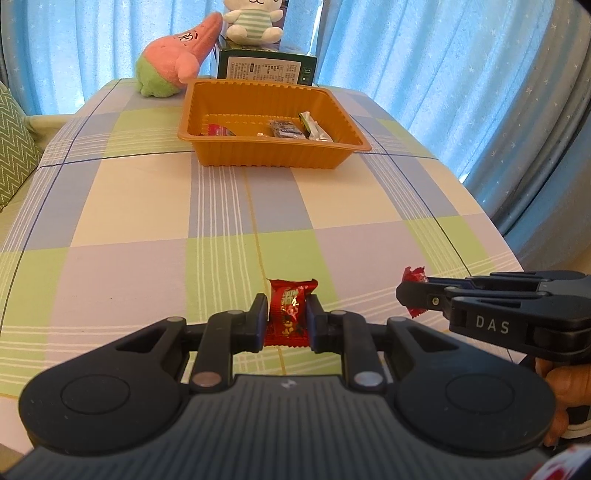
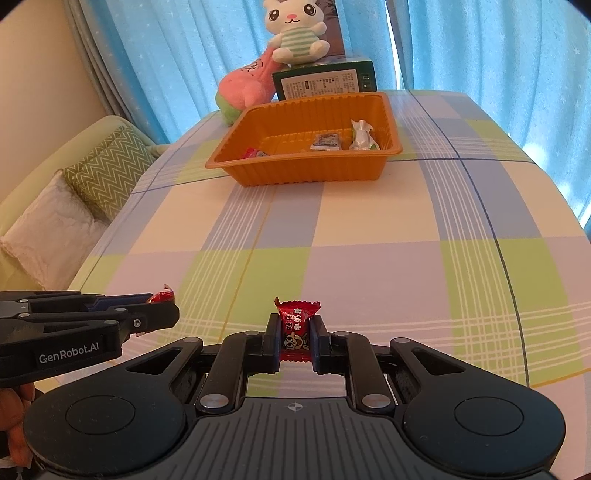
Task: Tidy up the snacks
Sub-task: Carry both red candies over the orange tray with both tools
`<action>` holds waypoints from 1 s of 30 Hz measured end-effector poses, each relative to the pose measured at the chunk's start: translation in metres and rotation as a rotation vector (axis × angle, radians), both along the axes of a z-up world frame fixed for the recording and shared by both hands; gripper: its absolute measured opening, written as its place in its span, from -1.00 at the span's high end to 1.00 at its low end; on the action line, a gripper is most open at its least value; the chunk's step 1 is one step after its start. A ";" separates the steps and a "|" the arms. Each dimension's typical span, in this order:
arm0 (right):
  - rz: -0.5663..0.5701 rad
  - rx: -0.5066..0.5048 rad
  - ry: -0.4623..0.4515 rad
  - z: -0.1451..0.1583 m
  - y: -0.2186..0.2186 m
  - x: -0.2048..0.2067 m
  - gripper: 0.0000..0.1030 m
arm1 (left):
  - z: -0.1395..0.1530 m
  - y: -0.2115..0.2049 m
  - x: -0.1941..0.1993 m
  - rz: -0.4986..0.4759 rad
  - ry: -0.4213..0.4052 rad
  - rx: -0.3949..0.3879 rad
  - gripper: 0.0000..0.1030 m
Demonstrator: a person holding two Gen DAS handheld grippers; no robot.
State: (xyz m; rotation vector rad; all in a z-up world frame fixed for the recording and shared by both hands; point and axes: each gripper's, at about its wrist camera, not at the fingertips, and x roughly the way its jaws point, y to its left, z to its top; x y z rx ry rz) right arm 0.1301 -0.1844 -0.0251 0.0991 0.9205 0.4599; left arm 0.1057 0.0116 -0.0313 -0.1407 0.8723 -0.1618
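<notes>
Three wrapped snacks point(image 1: 286, 129) are lying in the ribbed orange plastic tray point(image 1: 273, 157); left hand-held gripper point(image 1: 286, 314) and right hand-held gripper point(image 2: 297, 332) are each clamping a red foil-wrapped candy point(image 1: 290, 310) point(image 2: 296, 328) above the checked surface point(image 1: 221, 221), awaiting deposit.

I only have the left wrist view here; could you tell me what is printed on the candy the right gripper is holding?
Observer: The right gripper is shut on a red candy showing a cartoon face and white characters.
Operator: Thank you. Is anything beside the table on the left?
Observer: Yes, a light sofa holding a green zigzag cushion and a white one.
Operator: And the white plush?
Observer: Its face shows fully; the white plush sits on the green box.
</notes>
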 end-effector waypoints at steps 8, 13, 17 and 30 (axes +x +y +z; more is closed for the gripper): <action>-0.003 -0.009 -0.001 0.000 0.001 0.005 0.70 | 0.002 0.003 0.004 0.005 -0.003 -0.005 0.63; -0.007 -0.017 -0.005 0.001 0.000 0.014 0.70 | 0.003 0.003 0.007 0.004 -0.004 -0.004 0.63; -0.011 -0.018 -0.013 0.003 -0.001 0.025 0.70 | 0.005 0.003 0.017 0.003 -0.004 -0.007 0.63; -0.007 -0.023 -0.053 0.015 0.001 0.072 0.70 | 0.011 0.002 0.063 -0.022 -0.021 -0.001 0.63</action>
